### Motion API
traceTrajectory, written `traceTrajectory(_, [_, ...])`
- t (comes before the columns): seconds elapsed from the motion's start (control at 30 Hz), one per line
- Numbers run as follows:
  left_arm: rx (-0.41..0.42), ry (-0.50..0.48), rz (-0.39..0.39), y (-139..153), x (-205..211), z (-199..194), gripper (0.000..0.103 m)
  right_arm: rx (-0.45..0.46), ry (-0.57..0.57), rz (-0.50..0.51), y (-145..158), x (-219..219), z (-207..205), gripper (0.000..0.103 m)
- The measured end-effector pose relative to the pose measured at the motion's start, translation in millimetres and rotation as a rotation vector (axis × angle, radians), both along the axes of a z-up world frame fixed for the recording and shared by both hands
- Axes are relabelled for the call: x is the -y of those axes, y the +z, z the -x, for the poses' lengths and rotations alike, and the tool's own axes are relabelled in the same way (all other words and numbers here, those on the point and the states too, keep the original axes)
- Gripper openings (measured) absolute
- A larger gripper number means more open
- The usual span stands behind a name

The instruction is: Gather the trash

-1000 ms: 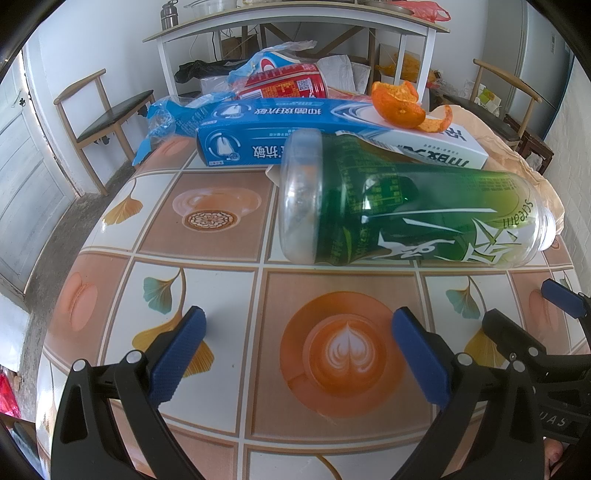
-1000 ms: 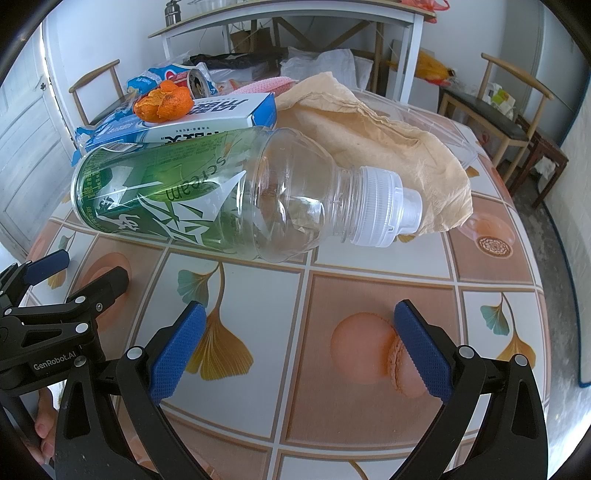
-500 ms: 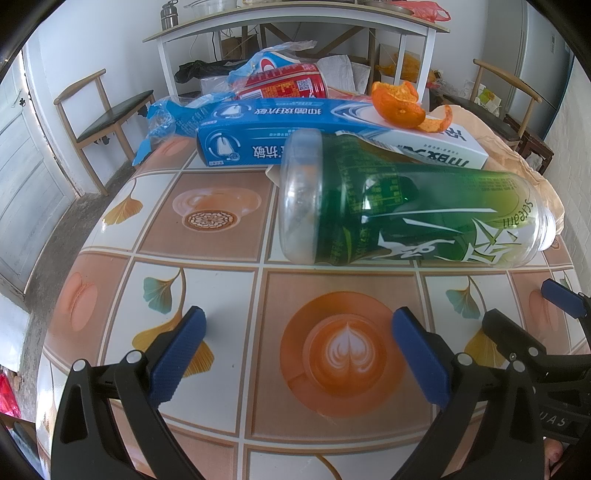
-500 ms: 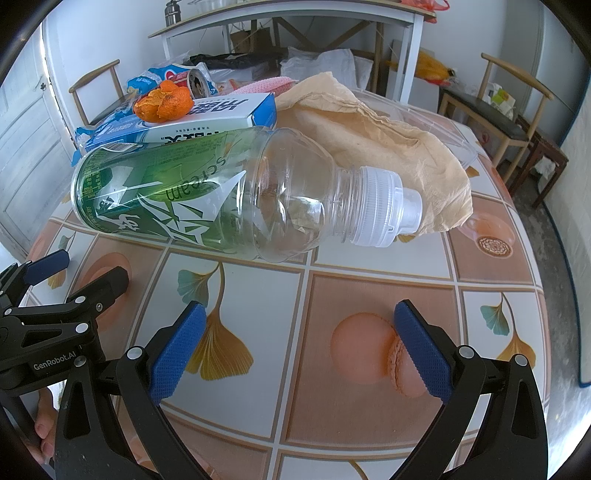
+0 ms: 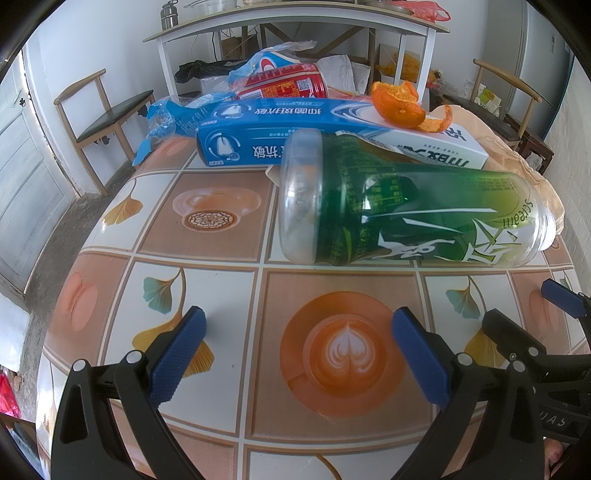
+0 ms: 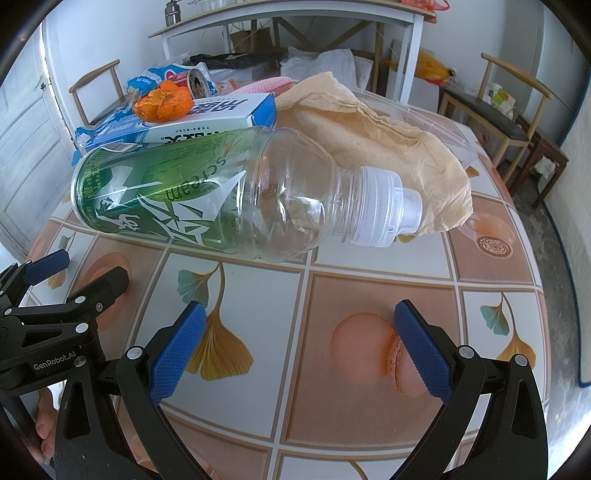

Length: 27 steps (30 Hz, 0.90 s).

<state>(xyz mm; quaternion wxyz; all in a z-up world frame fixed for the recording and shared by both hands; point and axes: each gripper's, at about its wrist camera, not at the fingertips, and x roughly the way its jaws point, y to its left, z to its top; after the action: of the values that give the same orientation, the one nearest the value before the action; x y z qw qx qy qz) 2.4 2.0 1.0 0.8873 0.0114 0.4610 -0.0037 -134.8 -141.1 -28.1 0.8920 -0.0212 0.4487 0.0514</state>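
An empty clear bottle [image 5: 406, 210] with a green label lies on its side on the patterned table [image 5: 221, 236]; its white cap [image 6: 384, 210] points right in the right wrist view. Behind it rests a blue and white toothpaste box [image 5: 295, 129] with orange peel [image 5: 399, 101] on top, a red can [image 5: 284, 85], a blue wrapper [image 5: 173, 118] and crumpled brown paper [image 6: 369, 129]. My left gripper [image 5: 299, 354] hovers open in front of the bottle's base. My right gripper [image 6: 299, 350] stands open in front of the bottle's neck. Neither holds anything.
Wooden chairs stand left [image 5: 103, 107] and right [image 6: 491, 110] of the table. A white-framed table [image 5: 295, 33] with clutter under it stands behind. The near table edge lies under both grippers. A person's fingers [image 6: 44, 432] show at the lower left.
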Motion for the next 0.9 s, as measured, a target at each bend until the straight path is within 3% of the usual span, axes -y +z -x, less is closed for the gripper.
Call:
traceTrajectory(0.53, [0.000,0.000,0.001,0,0,0,0.099,0.002,0.000,-0.010,1,1,1,0.097])
traceTrajectory(0.8, [0.001,0.013,0.006,0,-7,6,0.099,0.024,-0.018,-0.126,5,18,-3,0.097])
traceTrajectory(0.9, [0.013,-0.008,0.055,2,-13,11,0.099,0.059,0.001,-0.176,11,22,2,0.097])
